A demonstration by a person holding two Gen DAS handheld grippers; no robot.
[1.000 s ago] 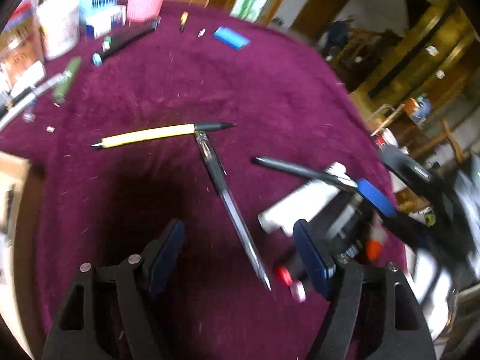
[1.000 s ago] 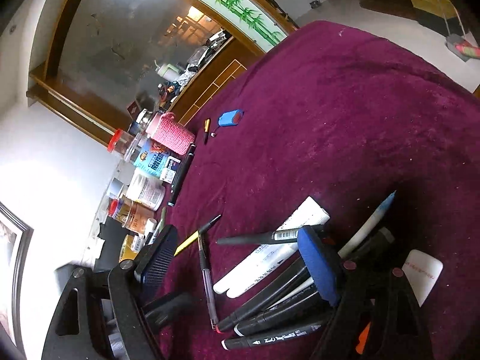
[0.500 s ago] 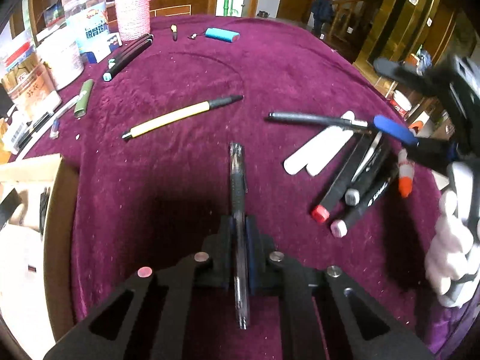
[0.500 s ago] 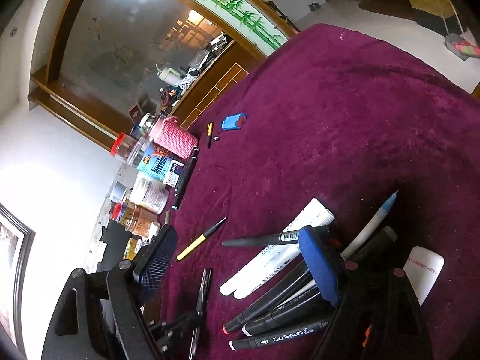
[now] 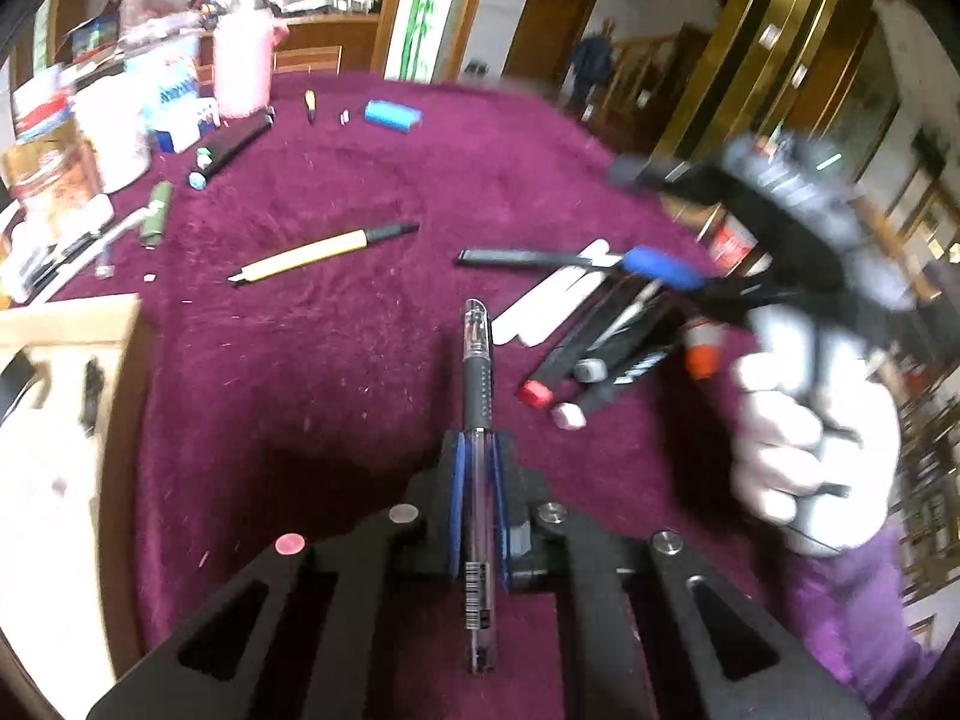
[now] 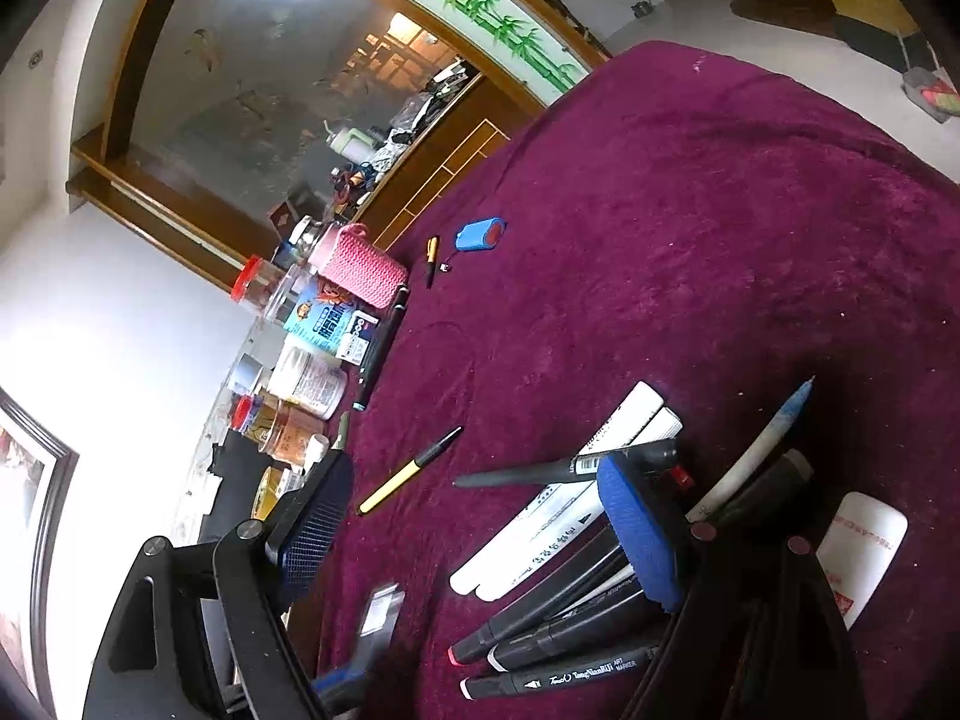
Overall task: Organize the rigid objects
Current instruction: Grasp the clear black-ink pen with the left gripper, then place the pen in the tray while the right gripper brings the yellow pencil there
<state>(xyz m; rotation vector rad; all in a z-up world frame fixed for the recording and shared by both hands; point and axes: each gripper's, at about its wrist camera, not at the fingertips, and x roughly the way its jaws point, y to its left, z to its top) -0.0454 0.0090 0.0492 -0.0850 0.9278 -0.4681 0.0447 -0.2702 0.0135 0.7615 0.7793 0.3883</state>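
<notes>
My left gripper (image 5: 477,450) is shut on a clear gel pen (image 5: 477,372) with a black grip. The pen points forward above the purple cloth (image 5: 360,180). A yellow pen (image 5: 318,252) with a black tip lies on the cloth ahead. To the right is a pile of black and white markers (image 5: 600,354). My right gripper (image 6: 480,528) hangs open over that pile, with the white markers (image 6: 558,516) and black markers (image 6: 558,618) below its blue pad (image 6: 639,528). Nothing is held between its jaws. In the left wrist view the right gripper (image 5: 645,219) is blurred, held by a gloved hand (image 5: 804,456).
An open cardboard box (image 5: 129,324) stands at the left edge of the cloth. Jars and cartons (image 5: 114,120) and a pink knitted cup (image 6: 360,267) line the far left side. A blue block (image 6: 477,234) and small pens lie at the back. A white card (image 6: 864,546) lies beside the markers.
My left gripper was open over the clear pen lying on the cloth; it shut on the pen and lifted it, drawing back toward the box side. The right gripper stayed put.
</notes>
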